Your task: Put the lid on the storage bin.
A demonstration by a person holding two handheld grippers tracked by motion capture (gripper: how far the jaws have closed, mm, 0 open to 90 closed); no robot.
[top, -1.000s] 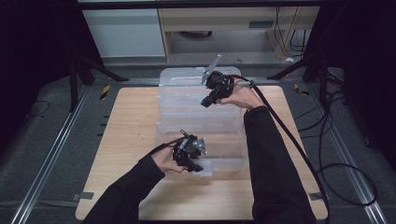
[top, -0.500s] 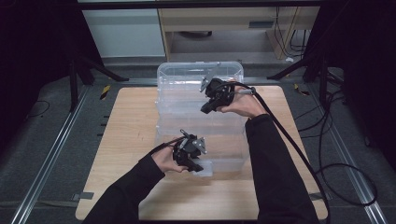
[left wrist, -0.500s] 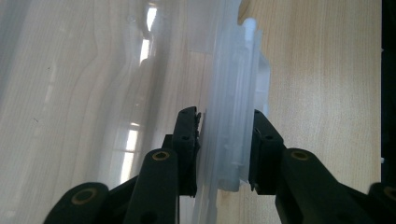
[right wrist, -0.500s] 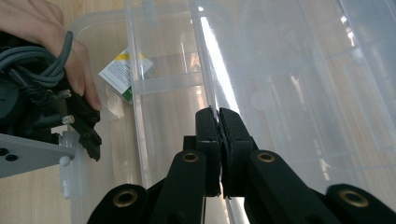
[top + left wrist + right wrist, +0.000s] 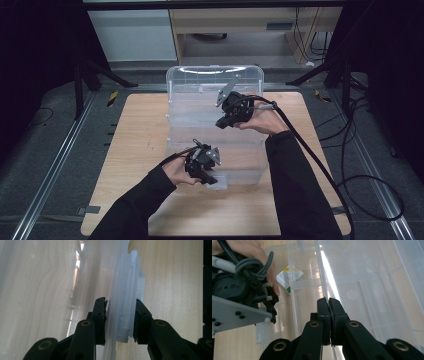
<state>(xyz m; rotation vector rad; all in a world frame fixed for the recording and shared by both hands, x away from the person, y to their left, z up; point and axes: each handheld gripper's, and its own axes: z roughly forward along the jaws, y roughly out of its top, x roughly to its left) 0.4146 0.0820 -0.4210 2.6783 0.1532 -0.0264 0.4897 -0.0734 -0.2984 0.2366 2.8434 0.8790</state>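
Dark floor, cables and metal rails surround a pale wooden table [image 5: 135, 150], and a clear plastic box [image 5: 215, 125] stands across its middle, running from the near edge toward the far one. At the far end its lid [image 5: 215, 80] appears to stand raised, though through so much clear plastic the hinge line is hard to make out.

On the near side the left gripper [image 5: 202, 165] pinches the box's front latch [image 5: 126, 315]; its jaws are partly closed, one on each face of that ribbed tab. Farther back, the right gripper [image 5: 231, 110] has its jaws pressed together on a thin upright wall edge [image 5: 325, 285] inside the box, with the pads nearly meeting.

Such a box should be light and fairly stiff, but the thin walls will flex and the glossy plastic is slippery, so a narrow pinch can slide off. Ribbed and thickened parts, namely the latch, the rim and the lid's edge, offer the surest hold. Squeezing hard on a bare wall risks cracking it.

Open tabletop lies to the box's left and right, with less room at the near edge where the forearms come in. Past the far edge stands a low cabinet, so a swinging lid has limited space. Each gripper's trailing cable could snag on the rim.
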